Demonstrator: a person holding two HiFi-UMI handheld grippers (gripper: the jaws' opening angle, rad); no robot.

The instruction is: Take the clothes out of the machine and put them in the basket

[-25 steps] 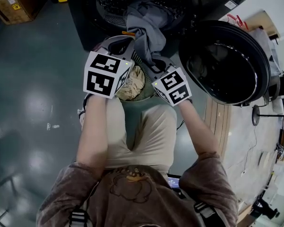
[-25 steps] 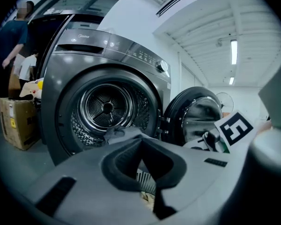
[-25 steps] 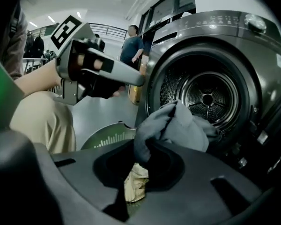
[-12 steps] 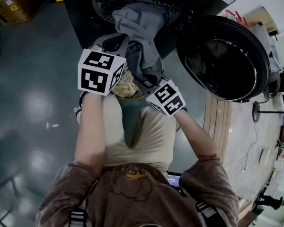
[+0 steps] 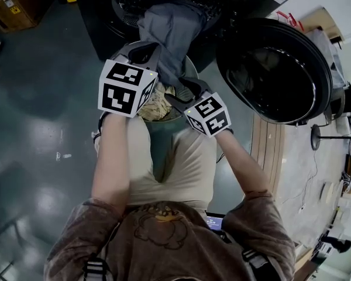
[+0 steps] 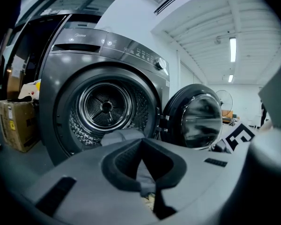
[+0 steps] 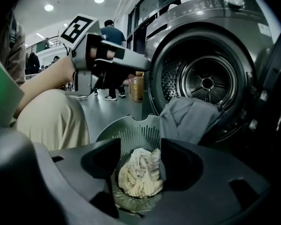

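Grey garment (image 6: 124,137) inside left gripper (image 6: 147,191)

The washing machine (image 6: 61,78) front is smooth grey metal with a satin sheen; its drum (image 6: 105,108) is bright perforated metal. The open door (image 5: 275,75), upper right in the head view, is glossy dark glass. The grey garment (image 5: 169,34) is soft matt cloth; the cream cloth (image 7: 139,172) looks rough and crumpled. The basket (image 7: 131,135) is slotted matt plastic. The floor (image 5: 41,127) is smooth and glossy; the box (image 5: 17,4), cardboard.
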